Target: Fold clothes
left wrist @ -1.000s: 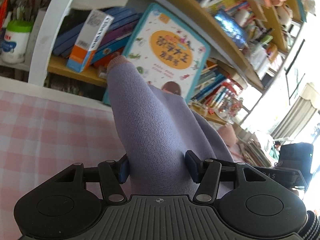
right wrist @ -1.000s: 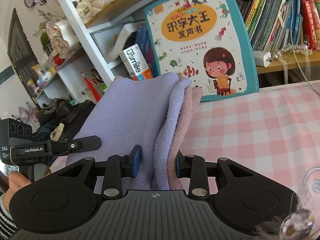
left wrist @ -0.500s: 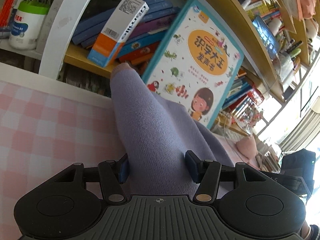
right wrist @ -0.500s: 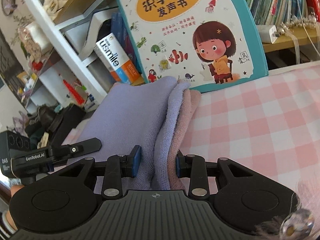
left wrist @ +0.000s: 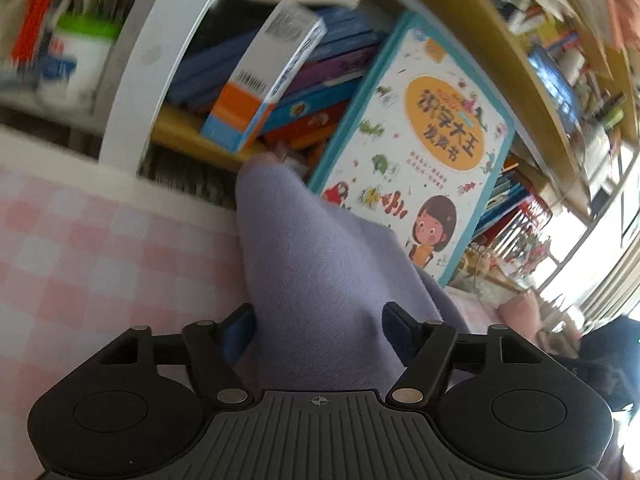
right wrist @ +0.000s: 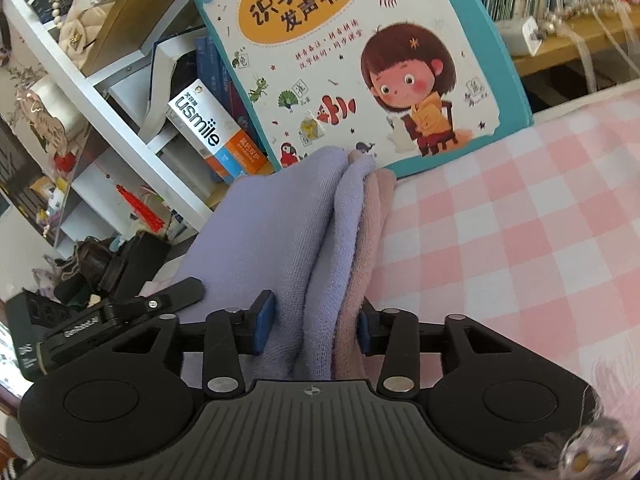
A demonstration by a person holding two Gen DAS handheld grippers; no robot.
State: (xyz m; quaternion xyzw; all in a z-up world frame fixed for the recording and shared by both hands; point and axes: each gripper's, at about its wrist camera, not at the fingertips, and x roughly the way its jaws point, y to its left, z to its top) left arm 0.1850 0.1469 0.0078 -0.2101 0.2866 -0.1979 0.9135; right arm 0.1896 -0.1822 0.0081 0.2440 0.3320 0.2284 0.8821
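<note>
Over the pink-checked tablecloth, the left gripper and right gripper are each clamping the soft, light lavender knit garment; limp layers are sagging, so gripping folded edges seems best.

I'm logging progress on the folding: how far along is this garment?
Done: the lavender garment is already doubled into several layers. In hand: the left gripper and right gripper are each shut on it, holding it over the pink checked cloth. Left: lay it flat and let go.
</note>
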